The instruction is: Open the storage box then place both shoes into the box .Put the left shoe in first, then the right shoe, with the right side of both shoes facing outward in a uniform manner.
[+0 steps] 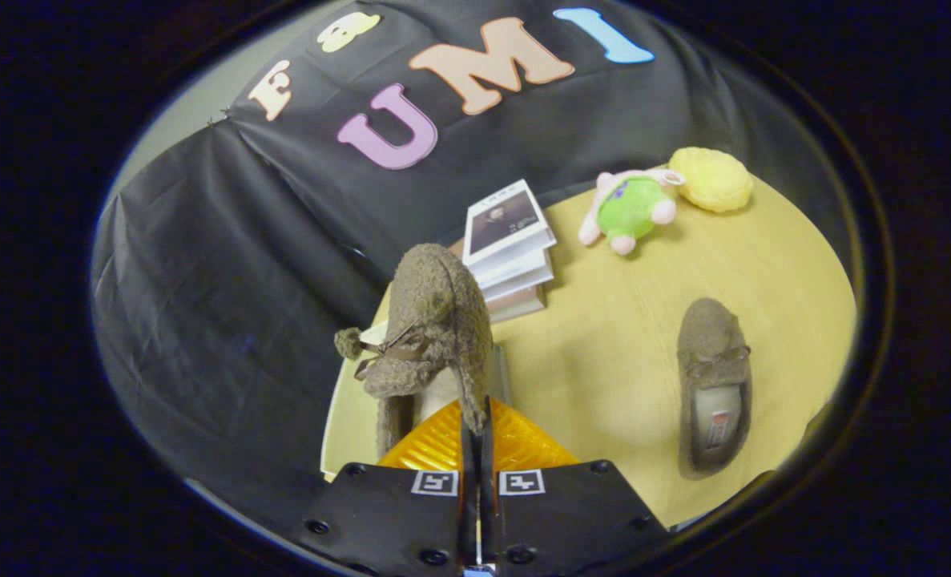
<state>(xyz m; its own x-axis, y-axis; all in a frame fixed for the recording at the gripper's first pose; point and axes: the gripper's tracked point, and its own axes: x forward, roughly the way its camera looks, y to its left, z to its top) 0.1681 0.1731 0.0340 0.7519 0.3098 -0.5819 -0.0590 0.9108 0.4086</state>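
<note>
A fuzzy brown shoe with a small bow and pompom hangs lifted above the table, its toe pointing away from me. My gripper is shut on the shoe's collar edge at its right side. Just under the shoe, close to the fingers, shows an orange ribbed surface, likely part of the storage box; a grey edge rises behind it. The second brown shoe lies flat on the round yellow table to the right, opening up, toe away from me.
A stack of books sits beyond the held shoe. A green and pink plush toy and a yellow fluffy ball lie at the table's far side. Black cloth hangs behind and to the left.
</note>
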